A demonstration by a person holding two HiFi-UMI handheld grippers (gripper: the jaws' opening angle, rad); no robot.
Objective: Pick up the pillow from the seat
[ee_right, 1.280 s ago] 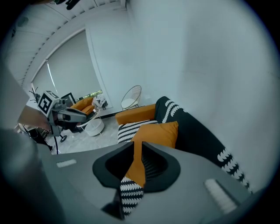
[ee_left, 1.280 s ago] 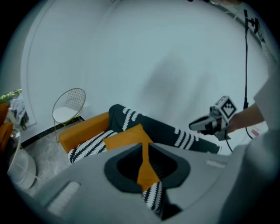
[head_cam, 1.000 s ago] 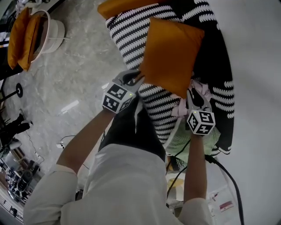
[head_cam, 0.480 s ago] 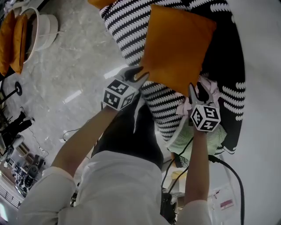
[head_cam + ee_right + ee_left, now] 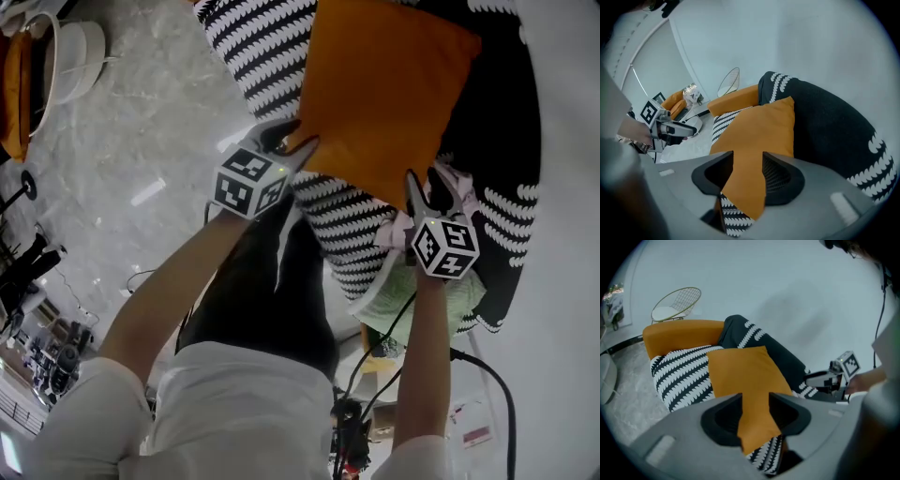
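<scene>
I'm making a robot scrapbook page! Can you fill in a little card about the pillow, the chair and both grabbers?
Pillow: orange, resting on the chair
Chair: black with white pattern
Left gripper: jaws have just been opening, pillow corner between them
Right gripper: jaws have just been opening, another pillow corner between them
Floor: pale grey, stone look

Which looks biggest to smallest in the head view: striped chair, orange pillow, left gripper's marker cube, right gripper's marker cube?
1. striped chair
2. orange pillow
3. left marker cube and right marker cube: about alike, not ranked
</scene>
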